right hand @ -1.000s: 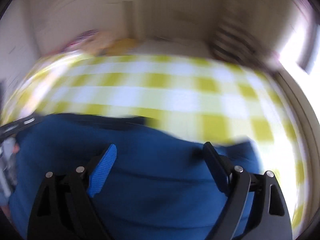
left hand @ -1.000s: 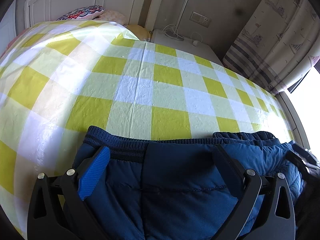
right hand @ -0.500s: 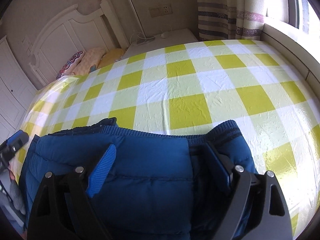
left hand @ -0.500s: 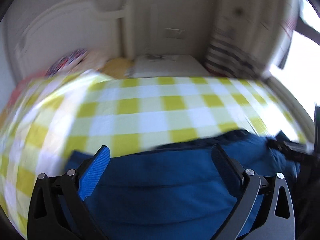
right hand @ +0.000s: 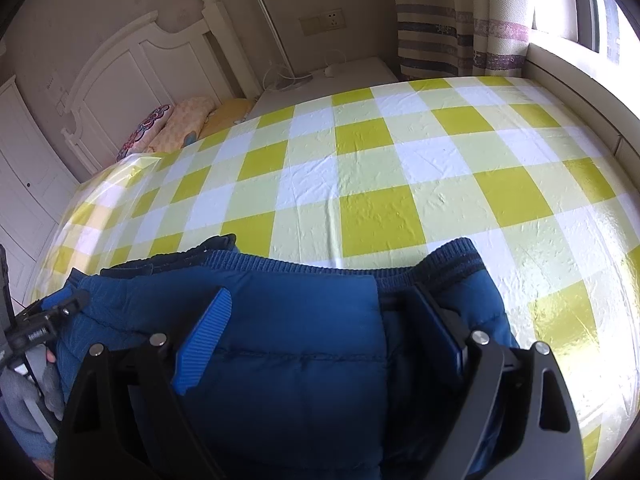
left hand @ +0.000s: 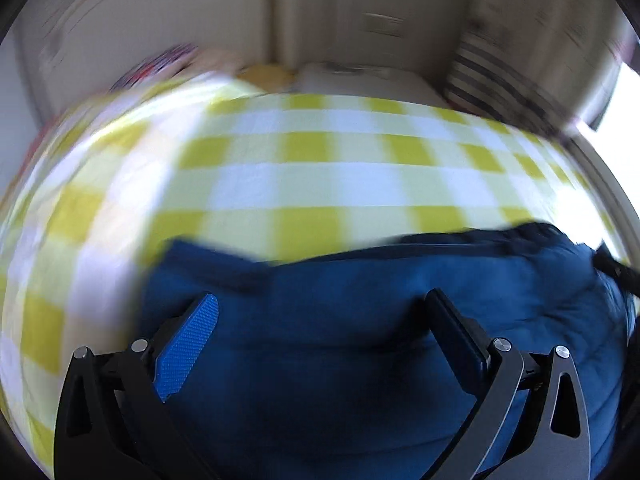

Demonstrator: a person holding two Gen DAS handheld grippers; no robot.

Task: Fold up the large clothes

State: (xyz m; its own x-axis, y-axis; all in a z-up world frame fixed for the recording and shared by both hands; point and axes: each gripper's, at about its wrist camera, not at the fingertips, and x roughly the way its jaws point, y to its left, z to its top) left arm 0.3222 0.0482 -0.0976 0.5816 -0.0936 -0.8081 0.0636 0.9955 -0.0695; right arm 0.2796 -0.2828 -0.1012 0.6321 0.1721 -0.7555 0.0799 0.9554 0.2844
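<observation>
A dark blue padded jacket [right hand: 300, 320] with a ribbed knit hem lies on the yellow-and-white checked sheet [right hand: 380, 168] at the near edge of the bed. It also shows in the blurred left wrist view [left hand: 340, 320]. My right gripper [right hand: 320, 320] is open, its fingers spread over the jacket's right part. My left gripper [left hand: 320, 320] is open over the jacket's left part, and appears at the left edge of the right wrist view [right hand: 48, 312]. Neither gripper holds fabric.
A white headboard [right hand: 152, 64] and several pillows [right hand: 172, 124] stand at the far left of the bed. A white nightstand [right hand: 344, 76] with a lamp pole, a striped curtain [right hand: 440, 32] and a window sill [right hand: 580, 72] lie beyond and to the right.
The left gripper has swung and lifted, so its view is blurred and the jacket sits lower and more to the right. The right gripper has settled and its view is sharp.
</observation>
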